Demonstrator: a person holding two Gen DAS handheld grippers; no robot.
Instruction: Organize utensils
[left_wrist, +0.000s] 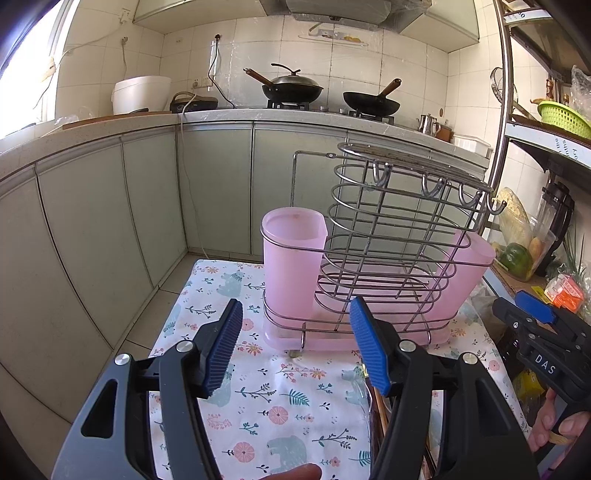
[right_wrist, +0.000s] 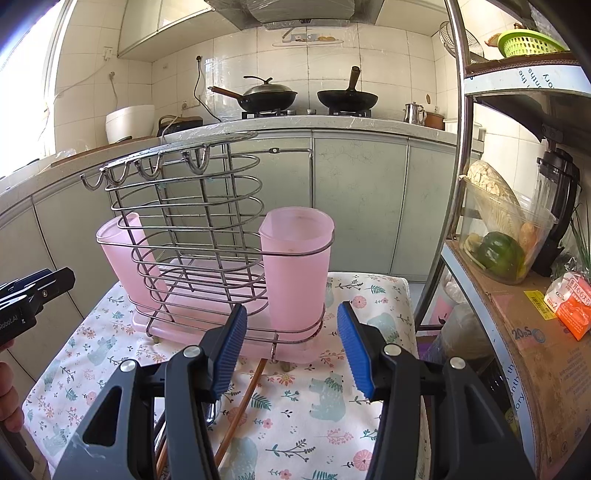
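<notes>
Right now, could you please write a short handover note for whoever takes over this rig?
Left gripper: open, empty, hovering over the floral tablecloth in front of the wire utensil rack.
Right gripper: open, empty, facing the rack from its other side.
Rack stands on the cloth with a pink cup at one end and a second pink cup at the other; nothing shows above either rim.
Chopsticks and other utensils lie on the cloth below the grippers, partly hidden.
Done: nothing visibly sorted.
Left: pick up the utensils and place them in the holder.
</notes>
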